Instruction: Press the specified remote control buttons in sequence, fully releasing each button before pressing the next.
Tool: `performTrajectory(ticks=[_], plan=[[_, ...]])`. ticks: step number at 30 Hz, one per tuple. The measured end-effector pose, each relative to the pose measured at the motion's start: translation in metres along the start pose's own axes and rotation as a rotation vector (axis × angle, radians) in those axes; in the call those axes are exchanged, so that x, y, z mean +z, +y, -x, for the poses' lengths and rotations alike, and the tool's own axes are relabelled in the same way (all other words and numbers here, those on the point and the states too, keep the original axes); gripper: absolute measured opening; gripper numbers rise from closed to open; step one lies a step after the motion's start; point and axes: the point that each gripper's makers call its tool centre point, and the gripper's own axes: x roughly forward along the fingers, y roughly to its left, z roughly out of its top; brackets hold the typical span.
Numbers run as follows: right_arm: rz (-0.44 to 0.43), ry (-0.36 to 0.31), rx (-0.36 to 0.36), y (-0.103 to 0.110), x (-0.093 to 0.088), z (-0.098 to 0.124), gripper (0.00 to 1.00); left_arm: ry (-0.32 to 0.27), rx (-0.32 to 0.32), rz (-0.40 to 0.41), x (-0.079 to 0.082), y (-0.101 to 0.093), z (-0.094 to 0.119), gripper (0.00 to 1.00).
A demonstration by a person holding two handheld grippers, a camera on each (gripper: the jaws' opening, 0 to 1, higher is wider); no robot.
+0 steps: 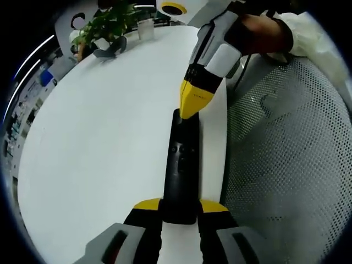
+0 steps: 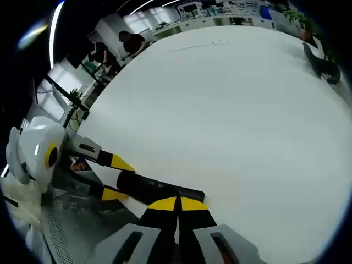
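Two grippers are working over one wide white bench [image 1: 99, 148], which curves away toward a potted plant [image 1: 107, 25] at its far side. Beside the bench edge I see a grey mesh chair [image 1: 291, 159]. Next in size, the black remote control [image 1: 181, 170] lies near that edge, its near end clamped between the yellow pads of my left gripper [image 1: 180, 212]. From the right gripper view the same remote [image 2: 159, 190] sits held from the left, just ahead of my right gripper [image 2: 177, 204], whose jaws are pressed together with nothing between them. In the left gripper view that right gripper [image 1: 193, 102] comes down with its closed yellow tip touching the remote's far end, above the small buttons [image 1: 181, 149].

My worry is the edge: a hard downward press could tip or slide the remote off toward the chair if my left hold loosens. The blunt tip could also catch two neighbouring buttons, or not lift fully clear before the next press.
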Motion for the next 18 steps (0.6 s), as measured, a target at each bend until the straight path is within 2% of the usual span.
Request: performTrajectory(ticks=[11, 18], plan=[[0.000, 0.000, -0.006, -0.0010, -0.0010, -0.0009, 0.00, -0.011, -0.001, -0.002, 0.0002, 0.0006, -0.0003, 0.23], [-0.051, -0.016, 0.000, -0.0017, -0.0005, -0.0011, 0.00, -0.011, -0.002, -0.006, 0.0000, 0.0004, -0.0001, 0.23]])
